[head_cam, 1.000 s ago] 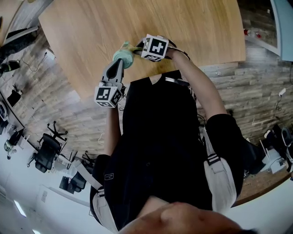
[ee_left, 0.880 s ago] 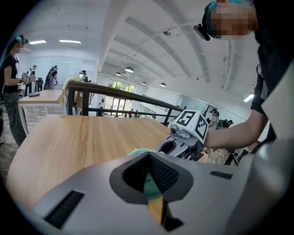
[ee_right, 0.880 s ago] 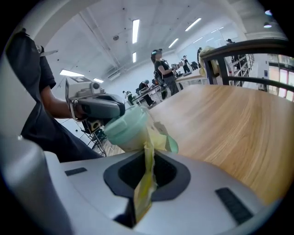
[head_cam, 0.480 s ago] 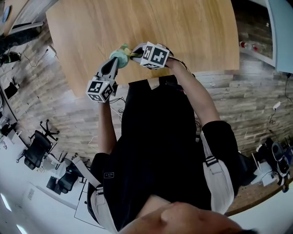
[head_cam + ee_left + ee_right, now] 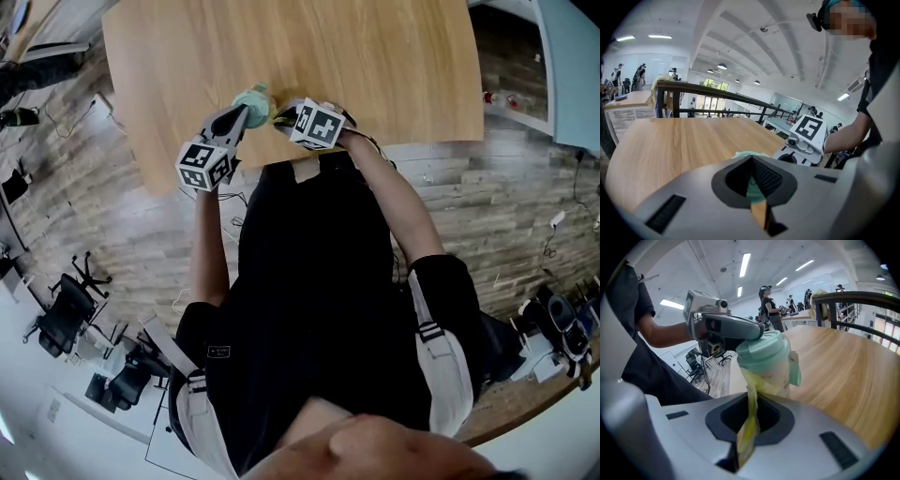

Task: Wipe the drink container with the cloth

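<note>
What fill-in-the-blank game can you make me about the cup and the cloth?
1. The right tool is pinching a ____ cloth.
2. The left tool grips the drink container, whose lid is light ____.
3. The cloth touches the drink container, above a ____ table.

Missing words: yellow, green, wooden.

Matt wood table (image 5: 375, 56), smooth plastic container (image 5: 765, 358), cloth (image 5: 747, 430)
</note>
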Demonstrator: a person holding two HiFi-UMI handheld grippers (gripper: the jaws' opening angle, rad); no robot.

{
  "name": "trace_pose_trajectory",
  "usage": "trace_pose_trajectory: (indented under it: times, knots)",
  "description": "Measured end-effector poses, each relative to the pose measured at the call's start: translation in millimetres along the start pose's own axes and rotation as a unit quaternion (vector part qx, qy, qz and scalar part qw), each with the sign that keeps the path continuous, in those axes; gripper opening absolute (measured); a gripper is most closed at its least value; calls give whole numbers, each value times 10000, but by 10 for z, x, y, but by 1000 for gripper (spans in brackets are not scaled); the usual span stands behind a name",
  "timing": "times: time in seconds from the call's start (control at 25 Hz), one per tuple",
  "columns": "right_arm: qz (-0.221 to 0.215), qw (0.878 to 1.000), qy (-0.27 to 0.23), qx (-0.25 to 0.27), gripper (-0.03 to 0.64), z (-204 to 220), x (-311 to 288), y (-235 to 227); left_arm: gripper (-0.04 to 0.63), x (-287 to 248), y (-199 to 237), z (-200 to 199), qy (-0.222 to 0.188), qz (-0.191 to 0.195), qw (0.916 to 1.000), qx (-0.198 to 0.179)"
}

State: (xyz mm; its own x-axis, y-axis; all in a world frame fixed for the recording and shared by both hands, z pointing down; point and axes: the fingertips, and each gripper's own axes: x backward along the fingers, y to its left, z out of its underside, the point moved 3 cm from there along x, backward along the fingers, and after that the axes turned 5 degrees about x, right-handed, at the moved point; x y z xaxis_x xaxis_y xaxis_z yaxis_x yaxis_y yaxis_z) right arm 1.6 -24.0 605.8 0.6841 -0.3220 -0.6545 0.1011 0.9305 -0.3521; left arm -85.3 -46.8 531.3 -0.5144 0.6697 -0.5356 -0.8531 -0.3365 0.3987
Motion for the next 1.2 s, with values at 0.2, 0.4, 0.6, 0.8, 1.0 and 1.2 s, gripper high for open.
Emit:
trace_pose_trajectory:
  times: [0.2,0.4,0.6,0.8,1.0,1.2]
  knots:
    - [588,9965,140,-571,43,159,-185,-116,21,-81,-47,12,159,462,9983,-310]
    - [1133,9848,169,-1309,43,328,-415,-178,22,-129,-91,27,371,916,9935,-566]
    - [1548,9715,242,-1777,43,417,-631,-244,21,-148,-90,19,515,1184,9879,-860]
    - [1774,9603,145,-2147,43,449,-738,-257,21,-169,-97,21,482,1338,9858,-891]
    - [1886,9521,136,-2402,43,508,-840,-270,22,-192,-87,18,380,1347,9867,-828]
    - [1951,9510,-114,-2395,43,377,-780,-219,21,-201,-67,-1,339,1359,9871,-781]
